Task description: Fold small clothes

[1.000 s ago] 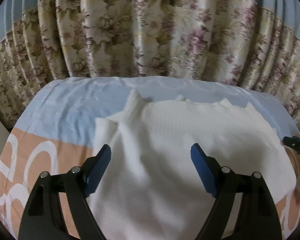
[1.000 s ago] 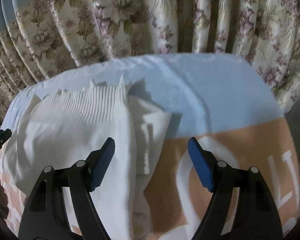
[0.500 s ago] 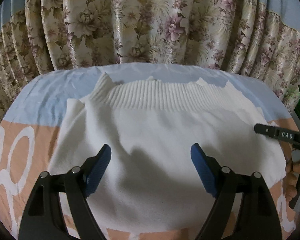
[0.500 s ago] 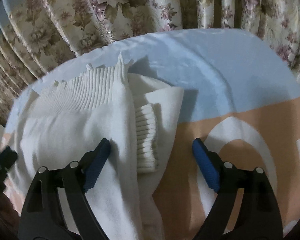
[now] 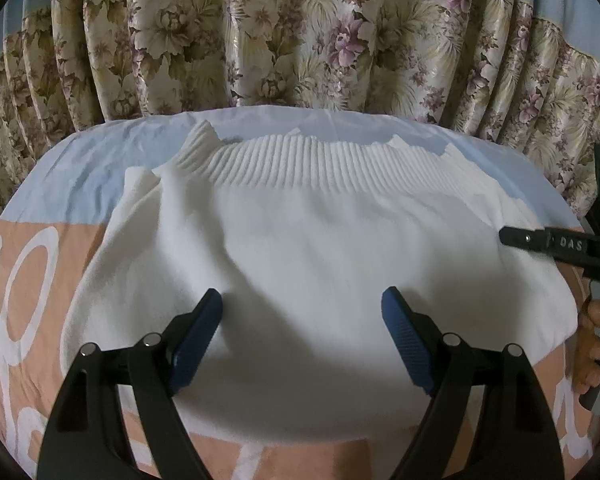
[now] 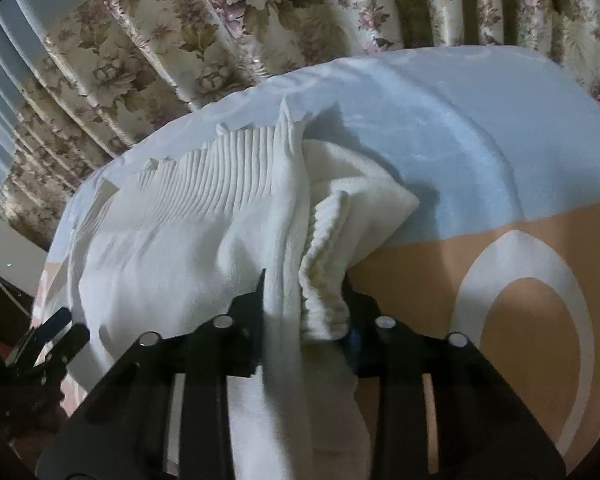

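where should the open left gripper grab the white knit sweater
Probably the white knit sweater's left side edge, where a raised crease runs down from the ribbed hem. That bunched fabric gives something to pinch, unlike the flat middle beneath the left gripper. Come from above, mirroring the right gripper, whose jaws are closing on the opposite edge.

A sweater (image 5: 320,248) lies on the bedsheet (image 5: 80,176), curtain (image 5: 300,32) behind it

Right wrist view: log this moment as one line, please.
right gripper: closing on bunched edge and ribbed cuff of white sweater | left gripper: open over sweater, nothing held | sweater lying on bedspread
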